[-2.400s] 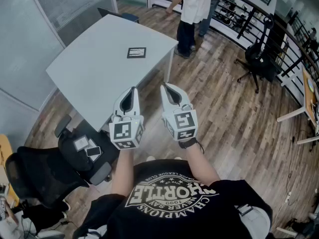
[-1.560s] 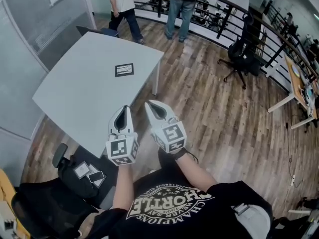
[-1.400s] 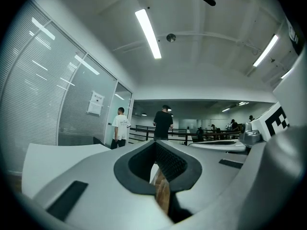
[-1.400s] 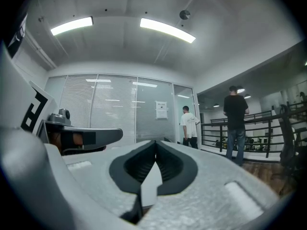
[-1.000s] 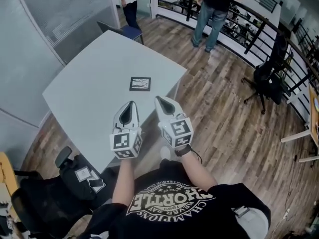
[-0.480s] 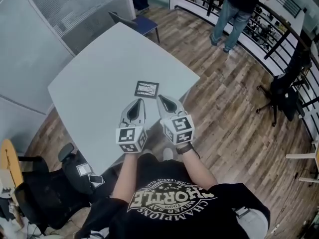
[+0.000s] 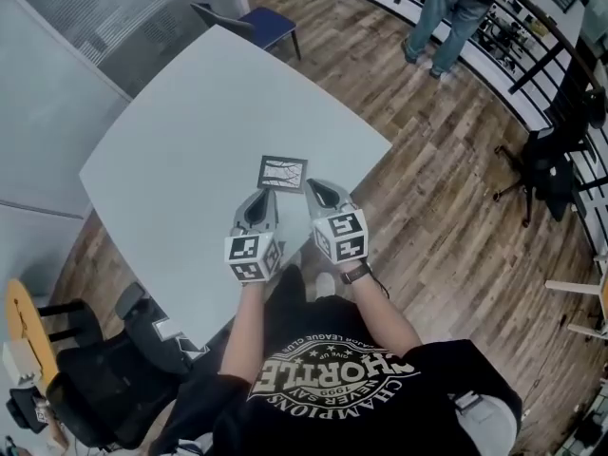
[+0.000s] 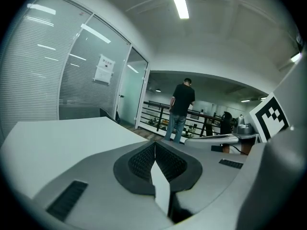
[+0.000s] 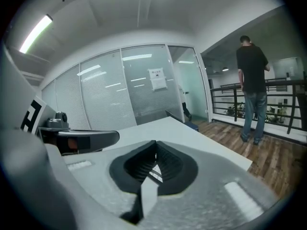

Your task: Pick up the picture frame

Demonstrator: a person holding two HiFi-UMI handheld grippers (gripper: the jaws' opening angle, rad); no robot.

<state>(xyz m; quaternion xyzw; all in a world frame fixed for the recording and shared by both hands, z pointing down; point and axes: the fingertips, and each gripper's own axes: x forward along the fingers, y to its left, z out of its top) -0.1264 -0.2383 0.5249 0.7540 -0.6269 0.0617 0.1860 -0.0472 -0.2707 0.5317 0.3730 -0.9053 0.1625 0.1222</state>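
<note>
Tongs state: left tongs have their jaws pressed together with nothing between them; right tongs likewise, jaws together and empty
Tongs placement: left tongs and right tongs sit side by side over the near corner of the table, tips pointing away from the body
Picture frame: picture frame lies flat on the table, dark-edged with a pale lined centre, just beyond both sets of tips and between their lines; contact cannot be told from above
Arm pose: both forearms reach forward, roughly parallel, tongs tilted slightly below level; black wrist band on the right arm
Marker cubes: black-and-white square patterns on the cube at the back of each pair of tongs
Nearby left: black office chair below the table's corner, small flat items on it too small to name
Far end: blue chair at the table's far edge, glass wall behind
Right side: wooden floor, a standing person in jeans beside a black railing, another black chair
Writing: shirt print, seen upside down, reads "CHAMPIONS" and "1999"; the notice on the glass in the gripper views is too small to read
</note>
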